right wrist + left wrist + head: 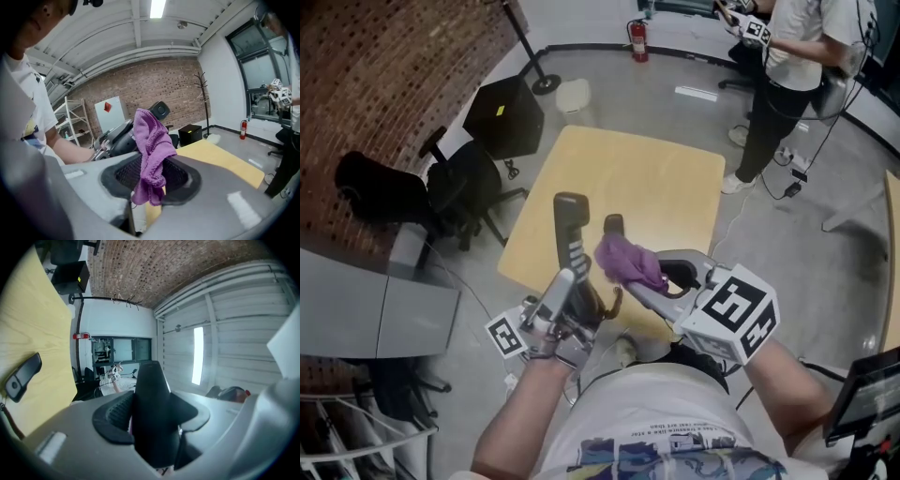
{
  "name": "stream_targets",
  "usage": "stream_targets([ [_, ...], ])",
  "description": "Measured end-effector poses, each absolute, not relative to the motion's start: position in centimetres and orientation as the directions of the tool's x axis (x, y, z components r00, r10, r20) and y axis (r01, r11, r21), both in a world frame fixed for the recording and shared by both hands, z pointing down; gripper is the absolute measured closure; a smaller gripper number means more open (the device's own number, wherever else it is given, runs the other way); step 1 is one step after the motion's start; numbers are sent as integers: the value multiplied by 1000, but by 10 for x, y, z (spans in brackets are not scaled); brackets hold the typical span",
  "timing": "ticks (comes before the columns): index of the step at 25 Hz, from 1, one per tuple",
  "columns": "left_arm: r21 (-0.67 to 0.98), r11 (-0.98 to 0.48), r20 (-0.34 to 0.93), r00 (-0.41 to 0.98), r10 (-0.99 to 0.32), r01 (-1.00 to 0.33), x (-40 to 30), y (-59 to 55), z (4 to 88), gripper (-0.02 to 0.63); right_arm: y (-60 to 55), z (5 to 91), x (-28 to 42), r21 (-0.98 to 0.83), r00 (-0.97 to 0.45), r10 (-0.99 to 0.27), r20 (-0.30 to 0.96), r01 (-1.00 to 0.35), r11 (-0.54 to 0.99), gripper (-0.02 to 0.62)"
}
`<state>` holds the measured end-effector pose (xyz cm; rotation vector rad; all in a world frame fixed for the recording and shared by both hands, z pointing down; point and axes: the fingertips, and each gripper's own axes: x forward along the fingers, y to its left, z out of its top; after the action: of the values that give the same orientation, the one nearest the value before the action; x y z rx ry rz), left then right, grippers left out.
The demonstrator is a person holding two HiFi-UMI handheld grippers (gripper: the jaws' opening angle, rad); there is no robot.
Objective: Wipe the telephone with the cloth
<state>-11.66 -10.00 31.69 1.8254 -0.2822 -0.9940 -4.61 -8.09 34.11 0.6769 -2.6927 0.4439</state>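
Bright even indoor light, ceiling strip light point(158, 7) glaring at upper centre, fisheye bending and black corners in both gripper views, left tongs point(152, 427) dim and soft up close.

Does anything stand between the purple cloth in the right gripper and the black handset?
Nothing visible does. The cloth, clamped in the right gripper, hangs close beside the handset, which the left gripper holds upright.

A brick wall point(384, 75) rose behind a black office chair point(459, 192) off the yellow table's point(647, 169) left edge. A fire extinguisher point(638, 40) stood on the grey floor point(825, 272) beyond the far edge, under a ceiling strip light point(157, 7).
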Motion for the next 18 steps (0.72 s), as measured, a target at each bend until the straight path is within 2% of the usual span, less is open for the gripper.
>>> stream_targets([
  [5, 852, -457, -502, 639, -582, 254, -107, -101, 322, 354, -105, 324, -47, -228, -820, -464, 336, -549, 804, 484],
  [18, 854, -445, -506, 632, -587, 271, -126, -104, 330, 354, -66, 343, -84, -224, -841, -381, 385, -485, 845, 483],
])
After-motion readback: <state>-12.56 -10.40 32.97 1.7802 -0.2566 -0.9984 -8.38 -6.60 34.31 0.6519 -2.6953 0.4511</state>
